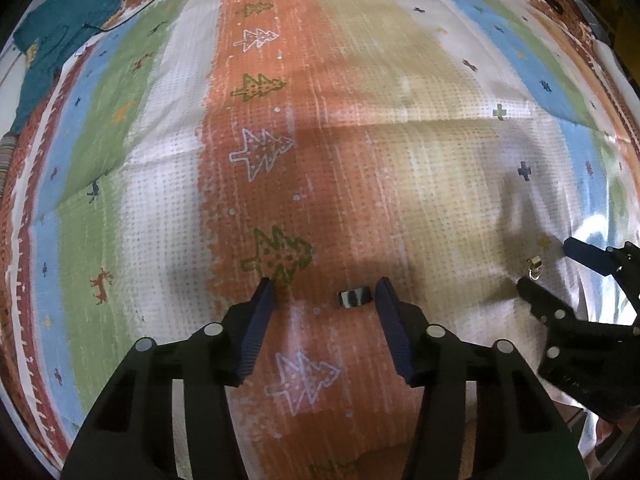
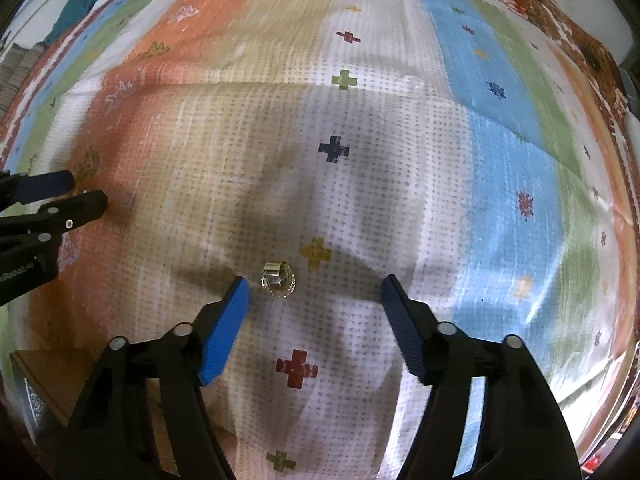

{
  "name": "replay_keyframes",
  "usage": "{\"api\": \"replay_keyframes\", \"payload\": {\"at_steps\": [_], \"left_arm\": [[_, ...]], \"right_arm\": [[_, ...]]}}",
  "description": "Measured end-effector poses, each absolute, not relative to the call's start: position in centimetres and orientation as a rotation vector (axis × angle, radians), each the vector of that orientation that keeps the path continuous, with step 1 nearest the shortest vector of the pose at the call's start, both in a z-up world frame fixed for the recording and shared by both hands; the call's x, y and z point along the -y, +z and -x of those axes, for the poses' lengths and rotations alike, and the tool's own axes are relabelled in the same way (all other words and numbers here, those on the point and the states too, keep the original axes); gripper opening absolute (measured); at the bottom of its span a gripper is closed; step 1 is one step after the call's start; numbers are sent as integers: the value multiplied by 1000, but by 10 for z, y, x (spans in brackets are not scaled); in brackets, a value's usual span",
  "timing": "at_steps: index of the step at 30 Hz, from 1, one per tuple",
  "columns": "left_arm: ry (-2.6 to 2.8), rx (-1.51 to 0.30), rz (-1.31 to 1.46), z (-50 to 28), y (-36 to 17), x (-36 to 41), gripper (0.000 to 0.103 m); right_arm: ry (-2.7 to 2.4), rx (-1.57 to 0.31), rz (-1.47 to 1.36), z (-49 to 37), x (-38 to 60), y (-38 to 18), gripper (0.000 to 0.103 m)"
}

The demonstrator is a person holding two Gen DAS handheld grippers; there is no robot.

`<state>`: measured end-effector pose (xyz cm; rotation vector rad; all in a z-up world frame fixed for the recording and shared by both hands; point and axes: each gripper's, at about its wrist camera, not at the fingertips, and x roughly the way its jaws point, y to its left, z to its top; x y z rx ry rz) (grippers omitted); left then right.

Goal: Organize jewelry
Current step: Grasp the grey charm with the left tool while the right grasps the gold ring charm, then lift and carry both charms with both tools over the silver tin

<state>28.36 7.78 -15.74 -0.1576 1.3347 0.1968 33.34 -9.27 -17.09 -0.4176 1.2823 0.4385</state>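
Note:
A black-and-white ring [image 1: 354, 297] lies on the striped cloth between the fingertips of my left gripper [image 1: 325, 290], close to the right finger; the gripper is open. A gold ring [image 2: 278, 280] lies on the white stripe between the fingertips of my right gripper [image 2: 314, 288], close to the left finger; that gripper is open. The gold ring also shows in the left wrist view [image 1: 534, 267], in front of the right gripper [image 1: 548, 264]. The left gripper shows at the left edge of the right wrist view [image 2: 76, 192].
A colourful striped cloth [image 1: 360, 80] with tree and cross motifs covers the surface. A teal garment [image 1: 60, 40] lies at the far left corner. A brown board edge [image 2: 52, 376] shows at the lower left of the right wrist view.

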Motion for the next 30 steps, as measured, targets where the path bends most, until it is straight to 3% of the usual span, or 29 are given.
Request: {"api": "replay_keyframes", "payload": {"at_steps": [6,13,30], "left_arm": [[207,-1345,121,-282,-161,-75,19],[195,-1337,113,-280,-160,-74,19],[206,-1278,108,-258,-132,-63,19]], "right_arm": [[442,-1283,421,-339,93,-171,47],[457,-1260,434,-339,90,-168,16],[488,-1191,414,-319,105,-137,15]]}}
